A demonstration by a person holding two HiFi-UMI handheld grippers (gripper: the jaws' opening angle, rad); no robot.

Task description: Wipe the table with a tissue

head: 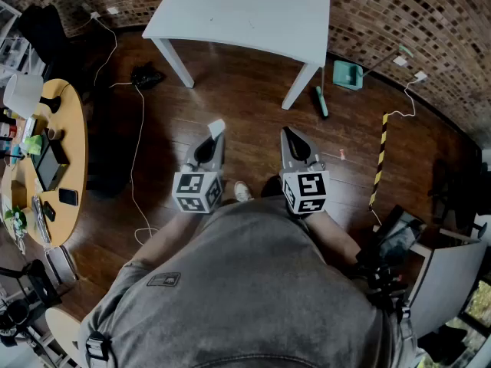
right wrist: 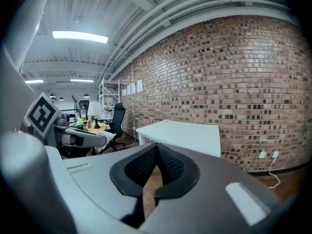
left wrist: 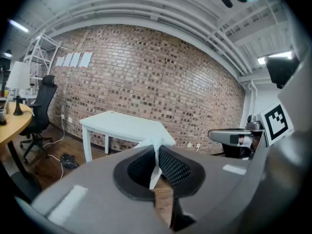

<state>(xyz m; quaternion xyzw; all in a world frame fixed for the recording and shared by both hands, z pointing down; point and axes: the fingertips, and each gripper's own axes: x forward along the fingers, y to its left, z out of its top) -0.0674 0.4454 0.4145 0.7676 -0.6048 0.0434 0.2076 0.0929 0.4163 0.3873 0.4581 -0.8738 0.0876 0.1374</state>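
Note:
A white table [head: 245,10] stands against the brick wall ahead; it also shows as the white table [left wrist: 124,126] and the white table [right wrist: 187,135] in the gripper views. My left gripper [head: 216,138] is shut on a white tissue [head: 217,128], and that tissue [left wrist: 156,156] pokes out between its jaws. My right gripper [head: 290,135] is shut with nothing between its jaws. Both grippers are held over the wooden floor, short of the table.
A round wooden desk [head: 73,167] with a lamp and gadgets is at the left, with a black office chair [head: 42,29] beyond it. Cables [head: 138,152] trail across the floor. A teal dustpan [head: 347,75] and a brush lie near the table's right leg.

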